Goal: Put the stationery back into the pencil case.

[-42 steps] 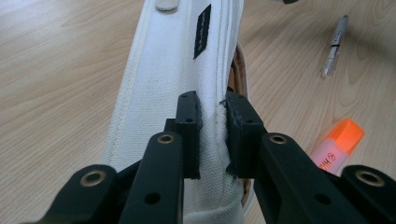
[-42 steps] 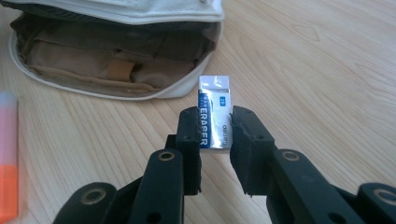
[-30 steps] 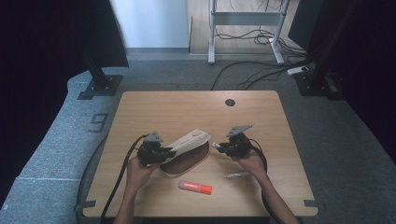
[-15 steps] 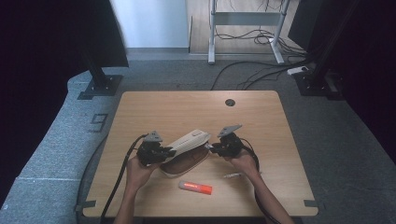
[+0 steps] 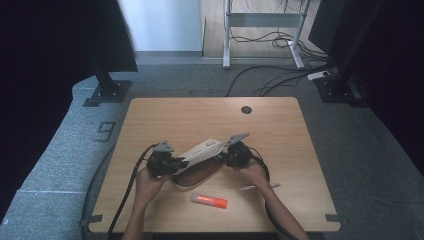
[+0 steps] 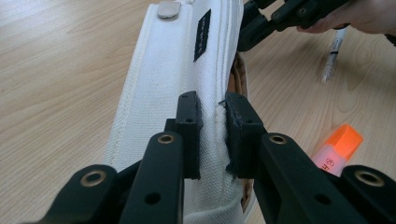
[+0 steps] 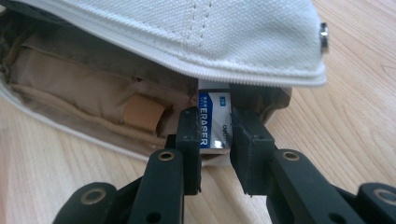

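The right gripper [image 7: 215, 140] pinches a blue-and-white eraser [image 7: 214, 120] between its closed jaws, right at the mouth of the white canvas pencil case [image 7: 196, 32], under the raised flap, tan lining behind. The left gripper [image 6: 211, 135] is clamped on the flap's edge, holding it up. An orange highlighter [image 5: 210, 200] lies nearer the person on the wooden table [image 5: 190, 115]; a pen [image 5: 260, 187] lies beside the right hand.

pencil case [image 6: 173, 79]: white woven canvas, matt, pinched between the jaws
eraser [image 7: 215, 122]: glossy paper sleeve, between the jaws
table [image 5: 200, 117]: smooth wood
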Available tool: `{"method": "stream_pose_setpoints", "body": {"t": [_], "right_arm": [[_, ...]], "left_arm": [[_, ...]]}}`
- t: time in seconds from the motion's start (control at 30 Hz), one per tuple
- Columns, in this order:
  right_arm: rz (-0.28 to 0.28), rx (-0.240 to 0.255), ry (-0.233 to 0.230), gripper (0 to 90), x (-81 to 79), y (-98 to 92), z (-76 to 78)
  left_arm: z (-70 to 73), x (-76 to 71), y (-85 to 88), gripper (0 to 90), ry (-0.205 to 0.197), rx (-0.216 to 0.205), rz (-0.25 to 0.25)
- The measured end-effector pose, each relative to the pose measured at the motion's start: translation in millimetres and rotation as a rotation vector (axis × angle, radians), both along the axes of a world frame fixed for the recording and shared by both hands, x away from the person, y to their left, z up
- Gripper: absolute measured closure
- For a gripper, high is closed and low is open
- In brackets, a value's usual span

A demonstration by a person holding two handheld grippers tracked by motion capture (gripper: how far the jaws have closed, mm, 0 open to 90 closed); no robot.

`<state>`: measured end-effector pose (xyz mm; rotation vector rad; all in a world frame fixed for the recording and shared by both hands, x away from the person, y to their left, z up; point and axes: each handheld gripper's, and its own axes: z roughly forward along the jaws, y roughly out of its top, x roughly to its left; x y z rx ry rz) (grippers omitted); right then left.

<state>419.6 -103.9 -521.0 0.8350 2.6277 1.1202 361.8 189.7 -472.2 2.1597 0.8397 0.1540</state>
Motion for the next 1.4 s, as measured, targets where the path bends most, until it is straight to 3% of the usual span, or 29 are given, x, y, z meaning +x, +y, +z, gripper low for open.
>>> {"method": "stream_pose_setpoints", "body": {"t": [0.47,0.9,1.2,1.4], "right_arm": [[-0.007,-0.014,-0.020,71.9,5.5,21.3,-7.7],[-0.012,0.001,-0.027,70.9,10.0,27.9,-14.5],[-0.013,0.012,-0.007,49.0,10.3,20.5,-11.0],[0.009,-0.008,-0.008,38.2,5.5,15.2,-7.5]], "left_arm": [[-0.2,-0.3,-1.2,76.8,0.003,-0.004,-0.006],[-0.9,-0.9,-3.7,76.8,-0.001,-0.004,-0.019],[-1.1,-0.3,-3.1,76.8,-0.004,0.001,-0.012],[-1.3,0.1,-2.8,76.9,-0.002,-0.002,-0.009]]}}
